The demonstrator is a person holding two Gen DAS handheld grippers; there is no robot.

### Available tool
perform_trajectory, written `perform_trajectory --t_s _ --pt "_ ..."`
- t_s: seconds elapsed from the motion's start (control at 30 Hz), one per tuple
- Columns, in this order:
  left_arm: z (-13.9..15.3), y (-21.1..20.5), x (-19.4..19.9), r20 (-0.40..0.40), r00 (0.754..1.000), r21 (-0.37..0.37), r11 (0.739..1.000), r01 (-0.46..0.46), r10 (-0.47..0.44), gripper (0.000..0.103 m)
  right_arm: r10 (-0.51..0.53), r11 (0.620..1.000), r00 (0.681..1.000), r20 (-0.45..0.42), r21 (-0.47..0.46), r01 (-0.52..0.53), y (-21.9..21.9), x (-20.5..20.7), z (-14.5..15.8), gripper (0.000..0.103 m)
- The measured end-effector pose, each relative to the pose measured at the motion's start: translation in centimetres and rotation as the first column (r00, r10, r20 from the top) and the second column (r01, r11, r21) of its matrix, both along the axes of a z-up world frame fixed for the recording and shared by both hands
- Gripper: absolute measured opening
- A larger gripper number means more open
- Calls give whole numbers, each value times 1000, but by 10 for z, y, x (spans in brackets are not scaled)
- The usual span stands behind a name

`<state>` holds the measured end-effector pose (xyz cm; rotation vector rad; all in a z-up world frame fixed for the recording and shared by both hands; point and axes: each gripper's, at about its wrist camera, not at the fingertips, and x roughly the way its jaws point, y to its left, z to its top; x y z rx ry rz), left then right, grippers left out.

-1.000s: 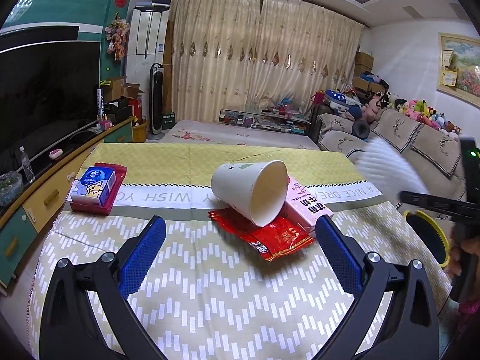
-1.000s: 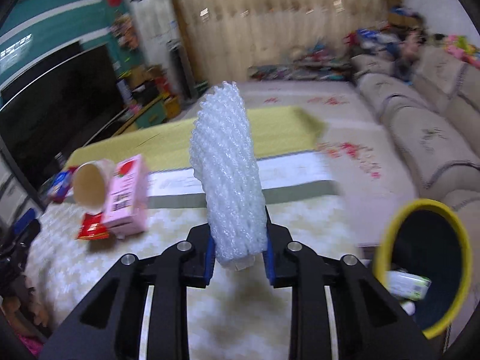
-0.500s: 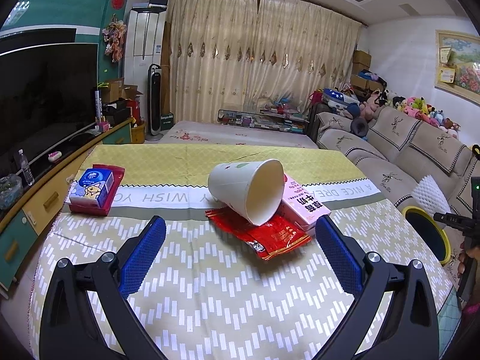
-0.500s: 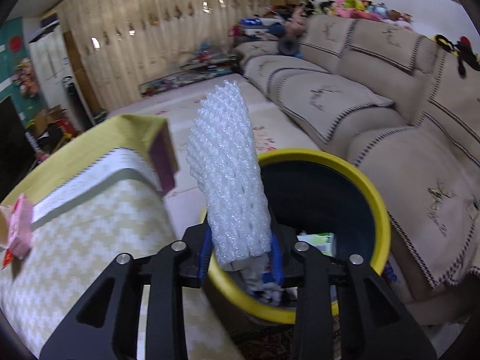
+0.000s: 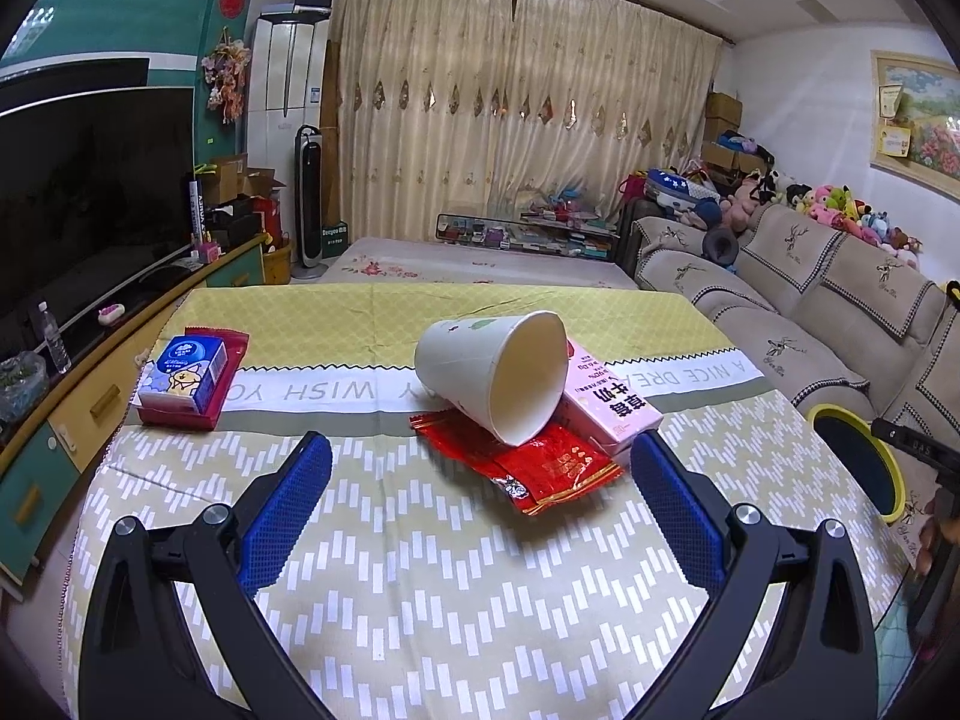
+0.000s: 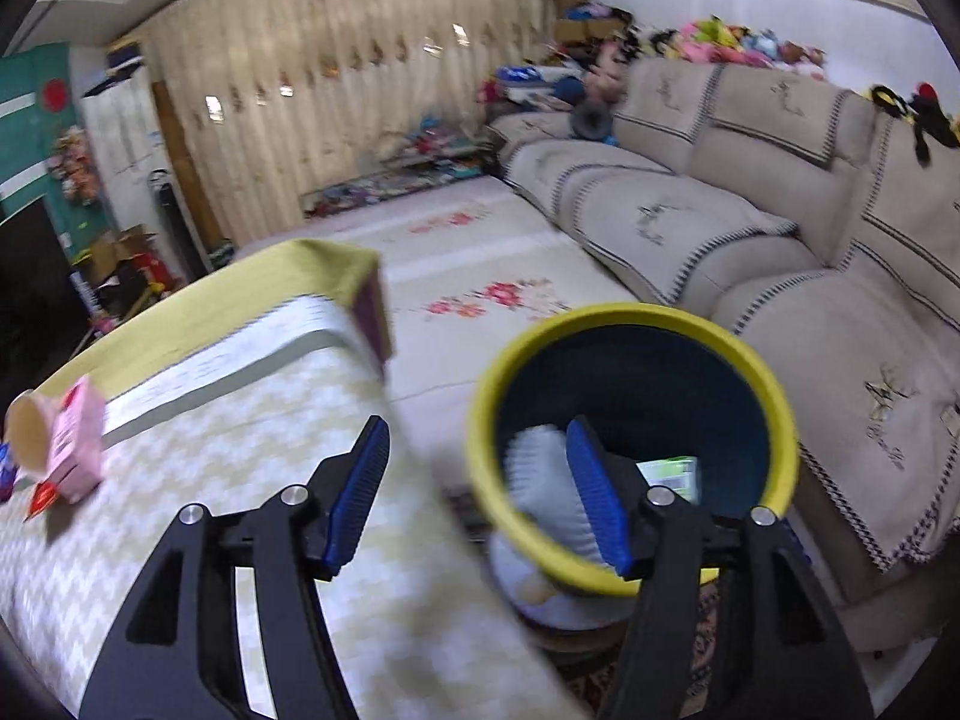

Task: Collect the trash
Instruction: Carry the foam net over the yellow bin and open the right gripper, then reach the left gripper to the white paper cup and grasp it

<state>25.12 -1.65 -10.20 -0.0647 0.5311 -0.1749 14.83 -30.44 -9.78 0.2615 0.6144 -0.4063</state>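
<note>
A: Gone! Right gripper (image 6: 474, 492) opening over the round yellow-rimmed dark bin (image 6: 774, 396), nothing pressed between the blue pads (image 6: 360, 480) any more.

B: And the white foam net sleeve (image 6: 540, 480)?

A: A second ago upright and clamped above the table; half a second ago carried across to the bin's mouth. Now a blurred white shape inside the rim, just beside the right-hand pad, apparently dropping. Touching that pad or not, impossible to tell through the blur.

B: Landed, or mid-fall?

A: Looks mid-fall. Already some other rubbish lying at the bottom, a green-and-white packet (image 6: 672, 474).

B: Left side?

A: Left gripper (image 5: 474, 498) spread wide and empty, parked low over the zigzag-patterned yellow tablecloth (image 5: 420, 570), same as a second ago. Straight ahead of it: tipped white paper cup (image 5: 492, 378), lying on a crumpled red foil wrapper (image 5: 540, 462) and leaning against a pink milk carton (image 5: 606, 408).

B: So one piece binned, three left?

A: Likely. Blue tissue pack on its red tray (image 5: 186, 366) far off at the table's edge, probably not trash. Cup the obvious next pick.
</note>
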Motion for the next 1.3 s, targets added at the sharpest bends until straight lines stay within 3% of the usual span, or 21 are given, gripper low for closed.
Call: perform_trajectory --t_s 0.23,0.53,0.7,1.0,1.3 --pt "10 -4 11 -41 998 17 999 -39 39 97 20 992 999 47 -125 -14 34 -3 13 67" --pt "0 -21 79 -197 979 81 996 -33 49 64 6 996 999 39 -88 -3 27 -1 11 69" --pt "-16 -29 104 -223 970 142 988 -65 96 48 15 997 999 29 -74 -13 26 1 11 69" --pt "-22 -37 116 -209 971 169 982 -78 113 7 15 998 1000 10 -55 -14 23 6 10 73" --pt "7 -36 94 -119 986 174 980 -95 116 4 12 998 1000 22 -64 -11 23 4 11 73"
